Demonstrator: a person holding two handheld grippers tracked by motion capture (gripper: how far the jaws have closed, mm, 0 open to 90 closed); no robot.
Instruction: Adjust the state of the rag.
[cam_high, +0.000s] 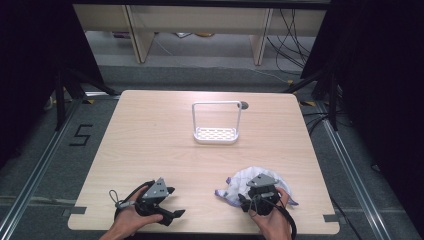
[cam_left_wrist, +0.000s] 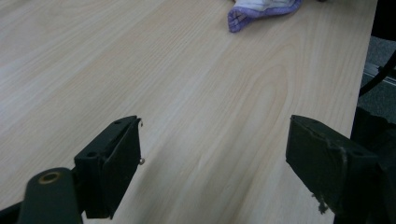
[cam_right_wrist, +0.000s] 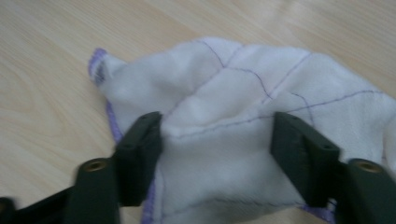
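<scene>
Your right gripper (cam_right_wrist: 217, 154) hovers with jaws spread astride a raised fold of the cloth (cam_right_wrist: 243, 116), placed, it seems, to pinch it; your left gripper (cam_left_wrist: 215, 163) idles spread over bare table (cam_left_wrist: 140, 70), cloth well ahead.

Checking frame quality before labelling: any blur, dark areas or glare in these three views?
High view: sharp, table evenly lit, surroundings dark. Left gripper view: wood grain crisp, near fingers slightly soft, no glare. Right gripper view: blurred throughout, cloth and fingers both soft, cloth bright but stitching readable.
</scene>
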